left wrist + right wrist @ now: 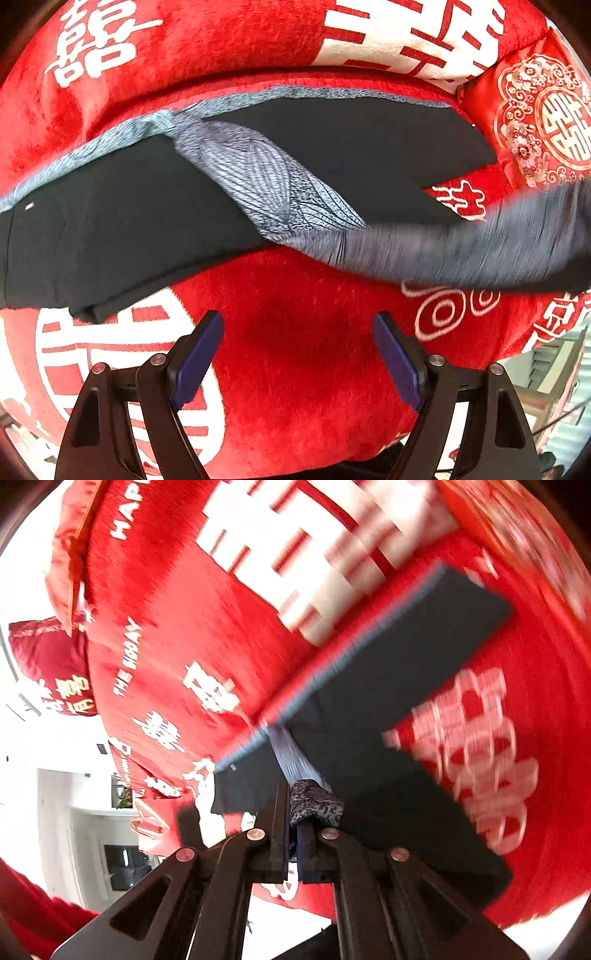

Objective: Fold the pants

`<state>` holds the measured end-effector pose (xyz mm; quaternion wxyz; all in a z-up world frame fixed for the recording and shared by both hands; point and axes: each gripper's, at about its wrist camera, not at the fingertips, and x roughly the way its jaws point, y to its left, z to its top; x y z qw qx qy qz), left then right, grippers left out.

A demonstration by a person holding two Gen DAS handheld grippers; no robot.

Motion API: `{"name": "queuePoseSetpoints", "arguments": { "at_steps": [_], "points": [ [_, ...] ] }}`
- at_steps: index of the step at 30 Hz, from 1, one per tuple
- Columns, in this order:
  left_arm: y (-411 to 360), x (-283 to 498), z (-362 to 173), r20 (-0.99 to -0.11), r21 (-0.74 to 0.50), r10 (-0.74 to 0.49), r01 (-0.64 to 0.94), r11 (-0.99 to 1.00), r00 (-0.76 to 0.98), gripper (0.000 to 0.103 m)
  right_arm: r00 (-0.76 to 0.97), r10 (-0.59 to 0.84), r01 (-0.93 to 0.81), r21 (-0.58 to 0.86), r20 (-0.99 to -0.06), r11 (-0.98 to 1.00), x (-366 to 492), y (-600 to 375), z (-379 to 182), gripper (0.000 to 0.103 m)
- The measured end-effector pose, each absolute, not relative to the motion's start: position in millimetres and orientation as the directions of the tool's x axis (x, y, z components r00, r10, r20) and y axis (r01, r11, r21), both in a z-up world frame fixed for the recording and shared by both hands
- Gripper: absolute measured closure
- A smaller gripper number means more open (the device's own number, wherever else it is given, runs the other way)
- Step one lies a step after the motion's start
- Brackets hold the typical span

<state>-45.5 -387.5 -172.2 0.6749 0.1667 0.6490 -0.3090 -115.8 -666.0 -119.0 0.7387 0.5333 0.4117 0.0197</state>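
The pants (122,229) are black with a blue-grey leaf-patterned side and lie across a red bedspread (295,332). One leg lies flat toward the far right; the other (480,243) is lifted and blurred, stretched to the right. My left gripper (297,354) is open and empty, above the bedspread just in front of the pants. My right gripper (293,819) is shut on the patterned hem of the pants (316,805), with the black cloth (399,672) stretching away from it.
A red embroidered pillow (543,118) lies at the far right of the bed. A red cushion (55,664) sits at the bed's far side. The bed's edge and a white room with shelves (92,812) show at the left of the right wrist view.
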Motion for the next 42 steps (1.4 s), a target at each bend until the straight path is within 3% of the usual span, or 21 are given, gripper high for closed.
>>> {"name": "queuePoseSetpoints", "arguments": {
  "at_steps": [6, 13, 15, 17, 19, 20, 24, 27, 30, 31, 33, 34, 35, 42],
  "points": [
    [-450.3, -15.9, -177.0, -0.972, -0.151, -0.229, 0.608, 0.780, 0.052, 0.019, 0.592, 0.419, 0.417, 0.707, -0.688, 0.571, -37.7, -734.3, -120.4, 0.100],
    [-505.9, 39.8, -200.2, -0.971, -0.092, -0.197, 0.547, 0.832, 0.137, 0.019, 0.413, 0.313, 0.493, 0.500, -0.855, 0.712, 20.2, -777.2, -184.6, 0.095],
    [-516.2, 50.1, -210.7, -0.973, -0.065, -0.173, 0.541, 0.839, 0.152, 0.019, 0.377, 0.289, 0.532, 0.461, -0.880, 0.710, 23.9, -786.5, -205.2, 0.084],
    [-523.6, 59.4, -221.2, -0.976, -0.046, -0.152, 0.531, 0.846, 0.158, 0.019, 0.372, 0.267, 0.550, 0.443, -0.889, 0.708, 22.1, -791.6, -214.8, 0.050],
    [-528.1, 65.3, -228.0, -0.977, -0.031, -0.136, 0.524, 0.851, 0.164, 0.019, 0.392, 0.239, 0.553, 0.435, -0.889, 0.711, 19.8, -793.9, -211.4, 0.033],
    [-529.8, 68.5, -230.2, -0.977, -0.023, -0.131, 0.521, 0.853, 0.171, 0.019, 0.401, 0.230, 0.550, 0.434, -0.887, 0.714, 18.0, -794.2, -207.2, 0.033],
    [-545.4, 72.0, -235.1, -0.977, -0.006, -0.117, 0.531, 0.848, 0.176, 0.019, 0.429, 0.189, 0.550, 0.421, -0.883, 0.722, 4.8, -789.2, -180.5, 0.033],
    [-553.2, 73.4, -235.8, -0.977, 0.006, -0.109, 0.536, 0.844, 0.181, 0.019, 0.361, 0.133, 0.558, 0.328, -0.923, 0.762, -2.3, -781.9, -174.6, 0.033],
    [-558.5, 68.1, -235.7, -0.978, 0.022, -0.091, 0.524, 0.852, 0.189, 0.012, 0.297, 0.096, 0.548, 0.252, -0.950, 0.798, -6.4, -777.8, -182.8, 0.033],
    [-559.2, 68.1, -237.4, -0.978, 0.017, -0.094, 0.520, 0.854, 0.186, 0.012, 0.270, 0.080, 0.552, 0.222, -0.960, 0.804, -6.6, -779.4, -189.3, 0.036],
    [-559.6, 65.0, -240.0, -0.976, 0.019, -0.097, 0.522, 0.853, 0.194, 0.012, 0.212, 0.090, 0.583, 0.200, -0.973, 0.787, -1.2, -789.3, -211.8, 0.059],
    [-560.0, 63.8, -240.5, -0.975, 0.022, -0.096, 0.524, 0.851, 0.198, 0.012, 0.186, 0.095, 0.599, 0.189, -0.978, 0.778, 0.4, -792.2, -222.8, 0.079],
    [-559.7, 63.2, -240.8, -0.975, 0.025, -0.096, 0.525, 0.851, 0.201, 0.012, 0.170, 0.112, 0.615, 0.195, -0.979, 0.764, 1.6, -795.3, -233.3, 0.090],
    [-554.6, 74.4, -240.4, -0.972, 0.029, -0.091, 0.496, 0.868, 0.216, 0.012, 0.197, 0.075, 0.614, 0.183, -0.978, 0.768, 18.9, -804.5, -240.7, 0.091]
  ]
}}
